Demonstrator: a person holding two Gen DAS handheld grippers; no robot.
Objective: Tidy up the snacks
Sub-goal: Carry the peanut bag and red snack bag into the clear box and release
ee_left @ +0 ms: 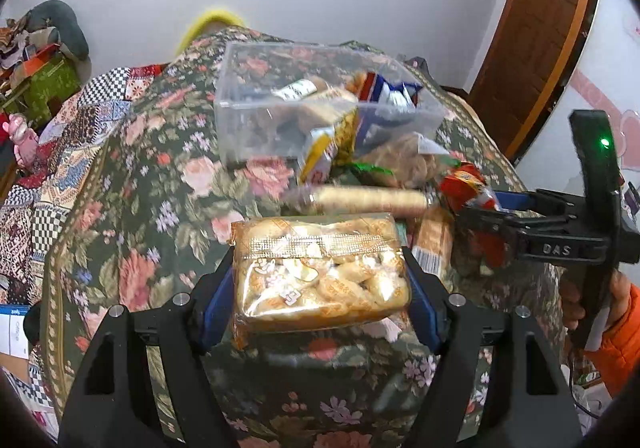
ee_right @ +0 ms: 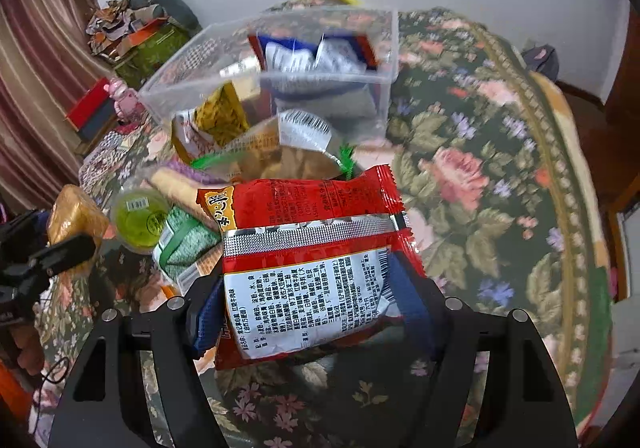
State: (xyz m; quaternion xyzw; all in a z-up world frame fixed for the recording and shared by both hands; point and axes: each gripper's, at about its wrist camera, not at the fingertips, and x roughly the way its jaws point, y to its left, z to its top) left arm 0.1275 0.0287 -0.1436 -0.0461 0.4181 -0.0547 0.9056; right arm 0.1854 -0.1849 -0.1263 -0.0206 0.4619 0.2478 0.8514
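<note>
I note the clear bin [ee_right: 280, 59] lies straight ahead of both; my right hand-held gripper [ee_right: 316, 308], clamping the red packet [ee_right: 308, 248], looks nearer than my left hand-held gripper [ee_left: 320, 288], clamping the biscuit pack [ee_left: 320, 272].

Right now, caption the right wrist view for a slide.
Right gripper holds a red packet before the clear bin on a floral cloth.

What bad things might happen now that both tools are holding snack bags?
1. The clear plastic box already looks crowded, so the orange bag of puffed snacks in the left tool may not fit.
2. The right tool pinches only the lower part of the red foil packet, which might slip.
</note>
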